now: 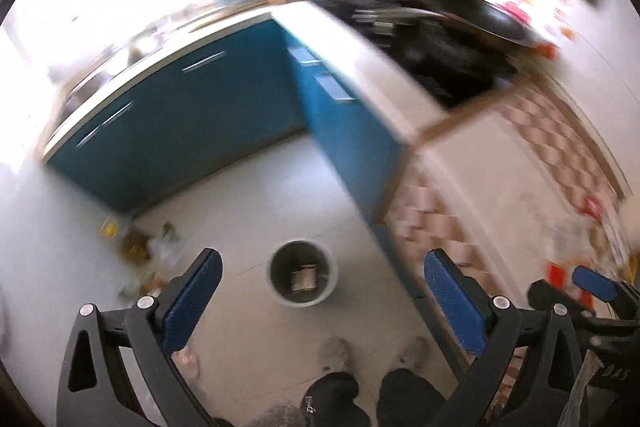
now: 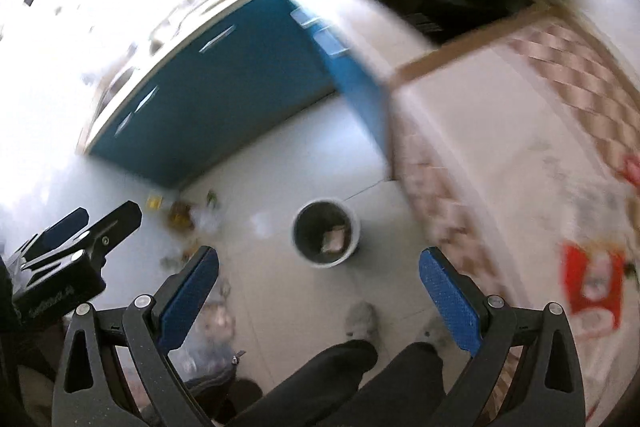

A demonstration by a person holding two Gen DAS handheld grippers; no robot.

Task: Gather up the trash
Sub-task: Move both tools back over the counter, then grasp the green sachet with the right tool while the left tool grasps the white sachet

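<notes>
A round white bin (image 1: 285,262) (image 2: 310,231) stands on the pale floor far below both grippers, with a brownish wrapper (image 1: 304,278) (image 2: 334,239) lying inside it. Loose trash (image 1: 136,247) (image 2: 184,218), yellow, green and clear scraps, lies scattered on the floor by the blue cabinet. My left gripper (image 1: 324,291) is open wide and holds nothing. My right gripper (image 2: 320,291) is open too, with empty jaws. Each gripper shows at the edge of the other's view: the right gripper (image 1: 588,285), the left gripper (image 2: 80,225).
Blue cabinets (image 1: 192,131) under a pale counter form a corner behind the bin. A table with a checked cloth (image 1: 448,227) and red packets (image 2: 592,287) is on the right. The person's feet (image 1: 336,351) and dark trouser legs (image 2: 344,367) are below. A clear bag (image 2: 212,339) lies lower left.
</notes>
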